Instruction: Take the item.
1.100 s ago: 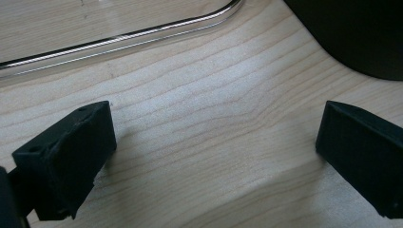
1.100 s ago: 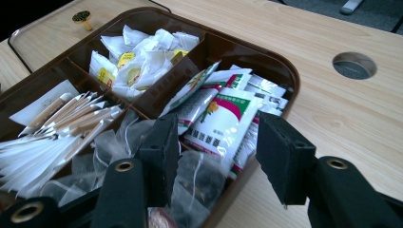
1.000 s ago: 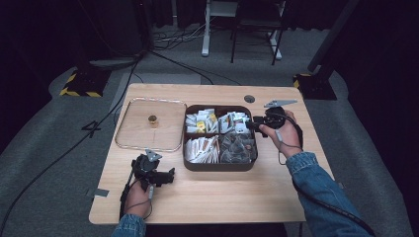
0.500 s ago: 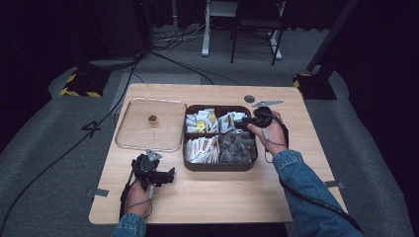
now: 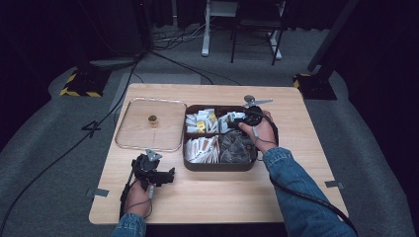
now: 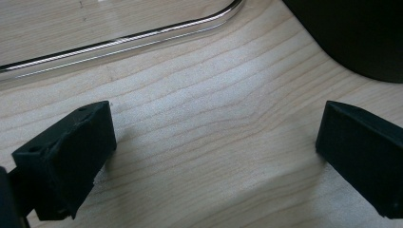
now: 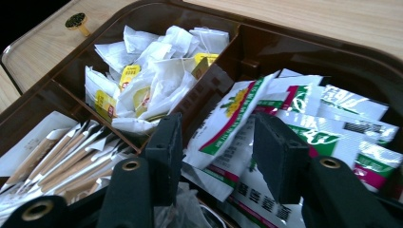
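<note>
A dark brown box (image 5: 220,168) with divided compartments sits mid-table. White tea bags with yellow tags (image 7: 142,80) fill its back left section, and paper sticks (image 7: 62,161) fill the front left. My right gripper (image 5: 228,121) hangs low over the back right compartment. It is open, its jaws on either side of a white sachet with green and red print (image 7: 223,114); the gripper (image 7: 216,142) has not closed on it. My left gripper (image 5: 165,176) rests on the table at the front left. It stands open (image 6: 214,142) over bare wood.
A clear lid (image 5: 150,126) with a gold knob (image 5: 152,119) lies flat on the table left of the box; its rim (image 6: 119,40) runs just beyond my left jaws. Bare wood lies in front of the box and to its right.
My right gripper has moved left from the box's right edge to over the back right compartment, down among the sachets. The left gripper has stayed put.
</note>
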A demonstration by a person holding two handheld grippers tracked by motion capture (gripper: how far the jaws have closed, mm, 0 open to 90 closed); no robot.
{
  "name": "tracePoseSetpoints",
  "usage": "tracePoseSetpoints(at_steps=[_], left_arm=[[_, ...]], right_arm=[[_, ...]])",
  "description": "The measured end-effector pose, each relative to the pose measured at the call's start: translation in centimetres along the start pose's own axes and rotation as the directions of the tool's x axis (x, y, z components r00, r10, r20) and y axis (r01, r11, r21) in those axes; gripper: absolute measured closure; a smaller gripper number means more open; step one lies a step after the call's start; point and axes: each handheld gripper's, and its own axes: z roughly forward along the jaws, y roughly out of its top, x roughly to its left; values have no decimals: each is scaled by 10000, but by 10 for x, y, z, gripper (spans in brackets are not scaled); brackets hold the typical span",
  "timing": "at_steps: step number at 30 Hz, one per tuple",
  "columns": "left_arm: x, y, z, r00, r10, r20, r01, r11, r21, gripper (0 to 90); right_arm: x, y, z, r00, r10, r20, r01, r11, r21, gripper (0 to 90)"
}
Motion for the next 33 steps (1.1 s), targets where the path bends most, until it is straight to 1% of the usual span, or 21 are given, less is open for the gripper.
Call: tracePoseSetpoints(at_steps=[4,9,12,15,16,17,20,24,27,33], left_arm=[[0,0,0,10000,1,2,-1,10000,0,0],[0,0,0,10000,-7,0,7,10000,-6,0],[0,0,0,10000,-3,-2,3,10000,-3,0],[0,0,0,10000,1,-2,-1,10000,0,0],[0,0,0,10000,-5,0,5,10000,-5,0],[0,0,0,10000,0,1,0,10000,0,0],[0,0,0,10000,3,0,-3,10000,1,0],[0,0,0,10000,0,0,0,10000,1,0],[0,0,0,10000,-4,-1,4,10000,-3,0],[0,0,0,10000,5,1,-5,10000,2,0]], right_arm=[[6,3,4,9999,-88,-123,87,10000,-48,549],[10,4,10,9998,-147,-93,148,9999,54,556],[8,3,16,10000,-66,-26,67,9999,113,565],[6,2,21,9998,201,-30,-201,9997,167,577],[6,2,23,9996,279,-2,-279,9995,152,602],[6,2,23,9996,279,-2,-279,9995,152,602],[7,3,25,9990,440,38,-441,9985,310,663],[9,4,24,9979,613,200,-617,9979,203,786],[11,6,20,9966,768,286,-773,9969,153,882],[13,9,15,9961,814,341,-817,9966,74,889]])
